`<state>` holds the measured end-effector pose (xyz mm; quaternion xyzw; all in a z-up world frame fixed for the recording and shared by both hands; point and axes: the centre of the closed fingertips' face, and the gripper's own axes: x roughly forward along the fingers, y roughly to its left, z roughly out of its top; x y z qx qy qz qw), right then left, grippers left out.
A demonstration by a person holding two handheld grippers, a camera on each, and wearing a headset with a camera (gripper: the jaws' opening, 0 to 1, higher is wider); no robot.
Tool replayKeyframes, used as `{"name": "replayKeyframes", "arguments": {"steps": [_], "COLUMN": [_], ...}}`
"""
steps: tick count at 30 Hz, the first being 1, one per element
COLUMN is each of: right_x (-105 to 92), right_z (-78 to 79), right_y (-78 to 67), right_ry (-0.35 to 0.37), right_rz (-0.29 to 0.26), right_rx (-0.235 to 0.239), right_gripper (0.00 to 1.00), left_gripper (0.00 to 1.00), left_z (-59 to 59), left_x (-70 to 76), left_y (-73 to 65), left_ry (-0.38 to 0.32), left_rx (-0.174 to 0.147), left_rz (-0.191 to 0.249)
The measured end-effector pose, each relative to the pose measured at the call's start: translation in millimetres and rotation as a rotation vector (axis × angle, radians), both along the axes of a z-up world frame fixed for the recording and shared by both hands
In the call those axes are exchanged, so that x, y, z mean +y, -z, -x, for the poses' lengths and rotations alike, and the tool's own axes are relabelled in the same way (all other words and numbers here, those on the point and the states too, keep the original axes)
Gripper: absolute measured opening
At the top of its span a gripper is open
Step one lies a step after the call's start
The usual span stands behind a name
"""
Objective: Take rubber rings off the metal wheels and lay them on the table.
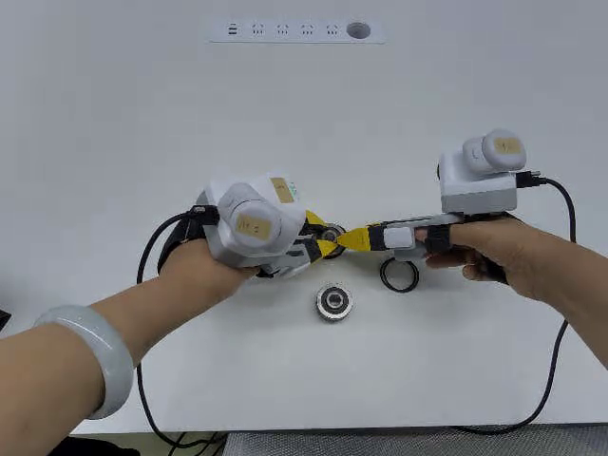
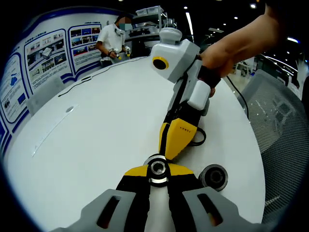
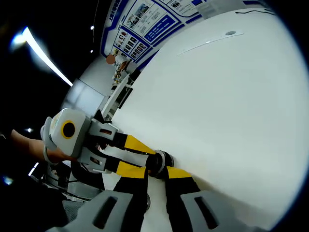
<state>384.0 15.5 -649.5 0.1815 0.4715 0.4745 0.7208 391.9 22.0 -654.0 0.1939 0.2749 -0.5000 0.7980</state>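
A small metal wheel (image 1: 332,233) hangs above the table between both grippers. My left gripper (image 1: 321,245) is shut on this wheel (image 2: 158,167), with a yellow tip on each side. My right gripper (image 1: 342,239) comes in from the right, and its tips (image 2: 167,152) are pinched together on the wheel's dark outer edge. In the right gripper view the wheel (image 3: 162,158) sits just past my own jaws, and the left gripper (image 3: 72,137) faces me. A second wheel (image 1: 333,302) with a black rim lies flat on the table. A loose black rubber ring (image 1: 399,275) lies under the right gripper.
The white table (image 1: 285,123) reaches back to a power strip (image 1: 297,30) at its far edge. Black cables (image 1: 560,313) trail from both grippers towards the near edge. In the left gripper view, a person (image 2: 112,41) stands beyond the table.
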Motion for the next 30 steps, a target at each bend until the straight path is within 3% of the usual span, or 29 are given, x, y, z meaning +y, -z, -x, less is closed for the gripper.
{"name": "replayKeyframes", "arguments": {"steps": [9, 14, 30], "right_x": [-3.9, -3.6, 2.4], "right_z": [-4.7, -6.1, -2.6], "right_y": [6.9, 4.6, -1.4], "right_ry": [0.029, 0.03, 0.02], "right_rz": [0.045, 0.042, 0.039], "right_rx": [-0.003, -0.017, -0.031], "right_gripper": [0.05, 0.02, 0.01], "left_gripper": [0.13, 0.13, 0.13], "left_z": [0.2, 0.6, 0.9], "left_x": [0.2, 0.0, 0.0], "left_y": [0.2, 0.4, 0.3], "left_ry": [0.001, 0.002, 0.007], "left_rx": [0.0, -0.001, -0.001], "left_rz": [-0.003, -0.004, -0.005]}}
